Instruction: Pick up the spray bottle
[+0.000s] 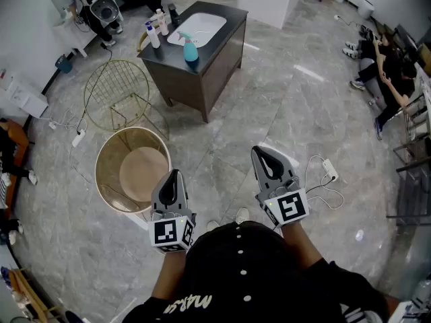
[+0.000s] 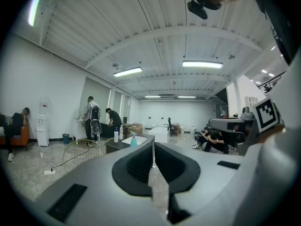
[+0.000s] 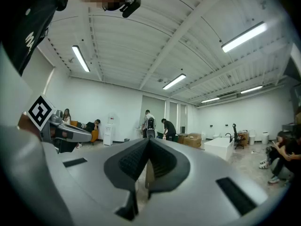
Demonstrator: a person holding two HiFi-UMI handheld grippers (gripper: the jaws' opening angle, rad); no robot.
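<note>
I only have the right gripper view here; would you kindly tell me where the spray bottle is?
Observer: The spray bottle stands on a dark cabinet far ahead, beside its white basin.
Operator: Thank you; is anything on the floor along the way?
Observer: A round basket stands ahead and left of the left hand-held gripper.
Operator: And is that hand-held gripper free?
Observer: Yes, its jaws are together with nothing between them.
</note>
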